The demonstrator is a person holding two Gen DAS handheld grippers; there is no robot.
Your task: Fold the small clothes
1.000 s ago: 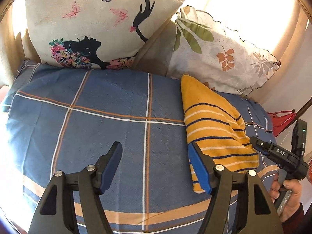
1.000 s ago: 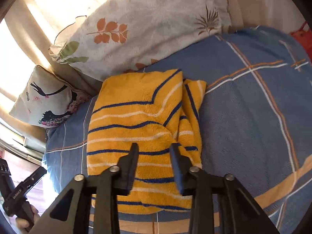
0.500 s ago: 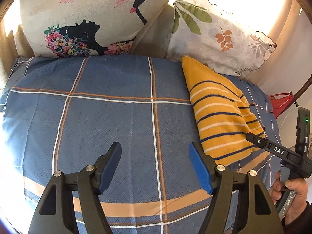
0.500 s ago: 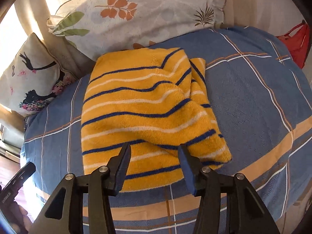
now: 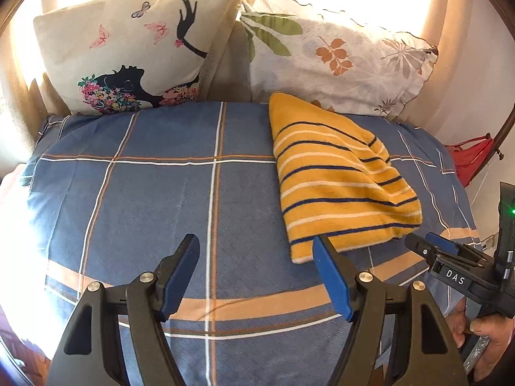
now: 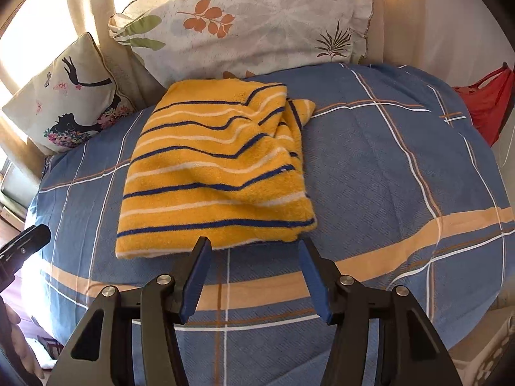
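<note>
A folded yellow garment point(image 5: 338, 173) with navy and white stripes lies flat on the blue plaid bedspread point(image 5: 161, 193), right of centre in the left wrist view. In the right wrist view the garment point(image 6: 215, 173) lies just beyond the fingertips. My left gripper point(image 5: 256, 244) is open and empty above the bedspread, its right fingertip at the garment's near left corner. My right gripper point(image 6: 254, 247) is open and empty, just short of the garment's near edge. The right gripper also shows at the right edge of the left wrist view point(image 5: 450, 257).
Two pillows lean at the head of the bed: one with a woman's silhouette point(image 5: 128, 58), one with a leaf print point(image 5: 338, 58). A red bag point(image 6: 486, 103) sits past the bed's right side. A white basket point(image 6: 495, 366) is at the lower right.
Both grippers have pulled back toward the near edge of the bed. The right gripper has opened wider and come off the garment, which now lies flat.
</note>
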